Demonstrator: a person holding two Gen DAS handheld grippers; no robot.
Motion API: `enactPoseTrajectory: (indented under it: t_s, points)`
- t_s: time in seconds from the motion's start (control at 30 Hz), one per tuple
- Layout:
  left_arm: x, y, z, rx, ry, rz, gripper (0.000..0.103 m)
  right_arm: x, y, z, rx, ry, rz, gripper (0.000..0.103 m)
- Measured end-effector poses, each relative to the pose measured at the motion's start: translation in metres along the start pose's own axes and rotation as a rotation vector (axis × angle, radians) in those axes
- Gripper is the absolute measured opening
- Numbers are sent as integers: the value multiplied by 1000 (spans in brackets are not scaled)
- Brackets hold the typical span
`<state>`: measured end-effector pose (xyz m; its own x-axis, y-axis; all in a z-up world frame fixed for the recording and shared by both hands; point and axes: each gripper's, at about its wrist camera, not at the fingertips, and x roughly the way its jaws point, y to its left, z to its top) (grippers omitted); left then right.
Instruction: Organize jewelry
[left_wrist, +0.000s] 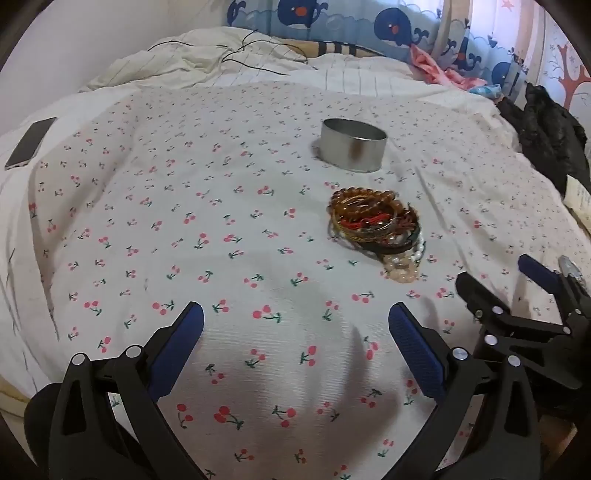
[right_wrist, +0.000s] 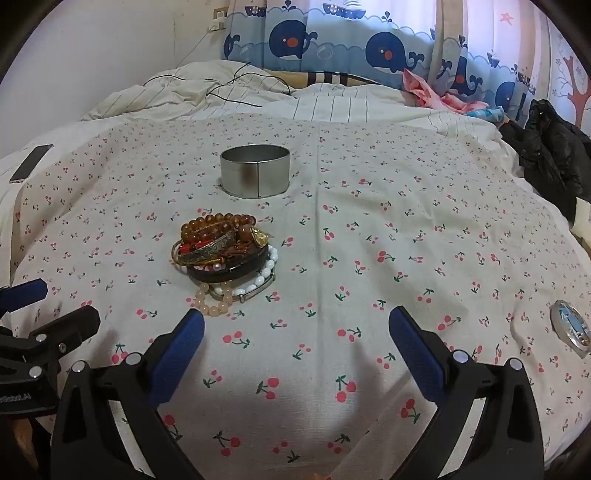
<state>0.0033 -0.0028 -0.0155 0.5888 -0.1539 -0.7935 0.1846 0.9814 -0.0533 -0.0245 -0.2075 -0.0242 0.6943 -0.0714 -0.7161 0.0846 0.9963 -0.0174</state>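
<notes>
A pile of bracelets (left_wrist: 373, 229) lies on the cherry-print bedsheet (left_wrist: 207, 229): amber beads, red cord, dark bands, white and pink beads. It also shows in the right wrist view (right_wrist: 225, 254). An open round metal tin (left_wrist: 352, 149) stands just behind the pile; it also shows in the right wrist view (right_wrist: 255, 175). My left gripper (left_wrist: 295, 325) is open and empty, hovering short of the pile. My right gripper (right_wrist: 295, 328) is open and empty, with the pile ahead to its left. The right gripper also shows at the left view's right edge (left_wrist: 498, 277).
The tin's lid (right_wrist: 570, 326) lies on the sheet at the right. A phone (left_wrist: 29, 142) lies at the far left of the bed. A black jacket (left_wrist: 550, 133) and pink cloth (right_wrist: 432, 94) sit at the right back. Crumpled duvet with a black cable (left_wrist: 255, 51) lies behind.
</notes>
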Motion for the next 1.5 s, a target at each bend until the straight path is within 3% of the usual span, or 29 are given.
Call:
enactPoseTrajectory:
  t_s: [0.43, 0.6, 0.73, 0.9, 1.3, 1.5]
  points:
    - [-2, 1, 1, -12, 2, -8, 97, 3, -4, -7, -2, -1, 1, 96]
    - [-1, 6, 2, -50, 17, -60, 94, -3, -2, 1, 3, -3, 3, 96]
    - [-4, 0, 4, -2, -22, 9, 94, -5, -5, 0, 12, -11, 4, 96]
    - [0, 2, 8, 13, -3, 69, 96, -4, -5, 0, 10, -17, 3, 96]
    - [10, 9, 13, -38, 9, 14, 96, -2, -8, 0, 40, -58, 20, 96]
    - [10, 10, 14, -43, 3, 27, 96, -4, -8, 1, 50, -83, 36, 96]
